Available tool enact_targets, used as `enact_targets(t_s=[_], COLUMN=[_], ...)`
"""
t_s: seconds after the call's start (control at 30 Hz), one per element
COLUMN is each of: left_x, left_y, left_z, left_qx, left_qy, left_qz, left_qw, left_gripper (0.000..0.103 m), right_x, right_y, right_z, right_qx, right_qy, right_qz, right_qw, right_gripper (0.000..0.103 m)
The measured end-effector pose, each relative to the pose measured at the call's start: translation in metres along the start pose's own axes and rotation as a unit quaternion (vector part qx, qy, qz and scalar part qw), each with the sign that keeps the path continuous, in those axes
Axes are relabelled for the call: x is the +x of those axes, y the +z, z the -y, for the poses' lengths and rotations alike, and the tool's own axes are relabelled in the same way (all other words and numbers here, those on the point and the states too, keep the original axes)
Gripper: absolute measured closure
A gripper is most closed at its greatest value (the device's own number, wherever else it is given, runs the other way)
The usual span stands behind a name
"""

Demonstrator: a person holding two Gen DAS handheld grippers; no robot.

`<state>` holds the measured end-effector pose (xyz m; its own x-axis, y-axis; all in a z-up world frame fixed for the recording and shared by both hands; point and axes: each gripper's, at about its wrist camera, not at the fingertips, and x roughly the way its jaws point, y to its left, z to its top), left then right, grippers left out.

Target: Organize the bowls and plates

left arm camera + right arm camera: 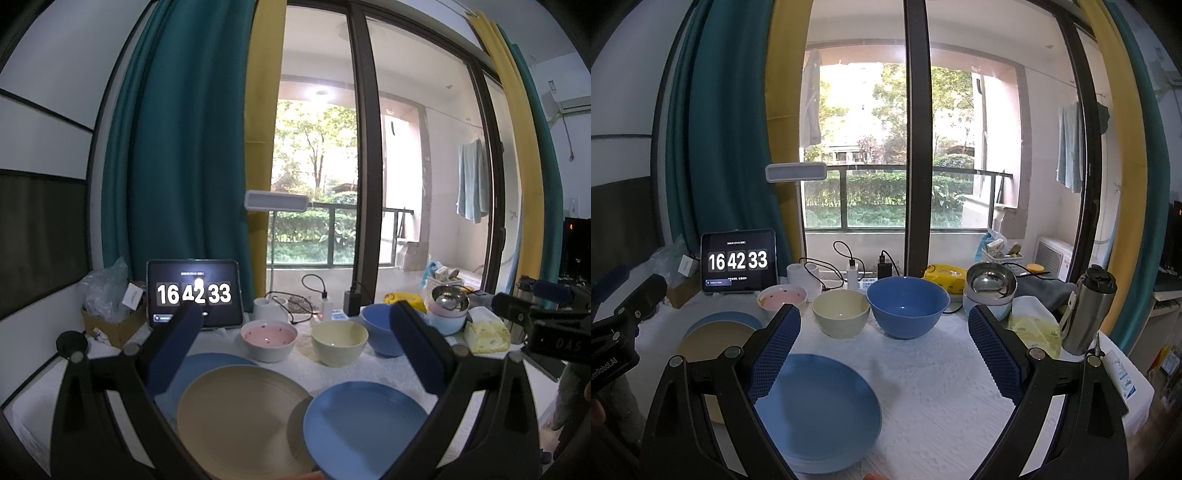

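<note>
On the white, quilt-textured tablecloth (923, 387) lie a plain mid-blue round plate (816, 410) and a tan round plate (240, 417) ringed with faint concentric grooves, which rests on another blue plate (207, 363). Behind them stand a white-sided bowl with a pink, dark-speckled inside (269, 338), a pale yellow bowl (841, 313) and a deep blue bowl (907, 311). Both pairs of black-framed gripper pads (775, 347) are dark blue with a fine cross-hatched grip pattern.

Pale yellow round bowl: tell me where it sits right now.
In the right wrist view the pale yellow round bowl stands mid-table, between the pink-lined white bowl on its left and the big blue bowl on its right.
</note>
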<state>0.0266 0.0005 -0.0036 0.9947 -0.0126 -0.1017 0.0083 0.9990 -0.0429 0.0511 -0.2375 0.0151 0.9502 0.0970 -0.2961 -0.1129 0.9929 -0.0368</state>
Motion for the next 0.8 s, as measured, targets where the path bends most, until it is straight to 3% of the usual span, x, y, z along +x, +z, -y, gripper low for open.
enact_targets(t_s=[0.8], left_x=[0.009], left_y=[-0.002], left_z=[-0.001], left_qx=[-0.003], left_qy=[0.005], left_qz=[-0.011], left_qw=[0.9999], left_gripper=[0.001], right_x=[0.012], right_y=[-0.001], right_z=[-0.003], right_qx=[0.002], right_qy=[0.009], right_qz=[-0.013], right_qw=[1.0], right_gripper=[0.008])
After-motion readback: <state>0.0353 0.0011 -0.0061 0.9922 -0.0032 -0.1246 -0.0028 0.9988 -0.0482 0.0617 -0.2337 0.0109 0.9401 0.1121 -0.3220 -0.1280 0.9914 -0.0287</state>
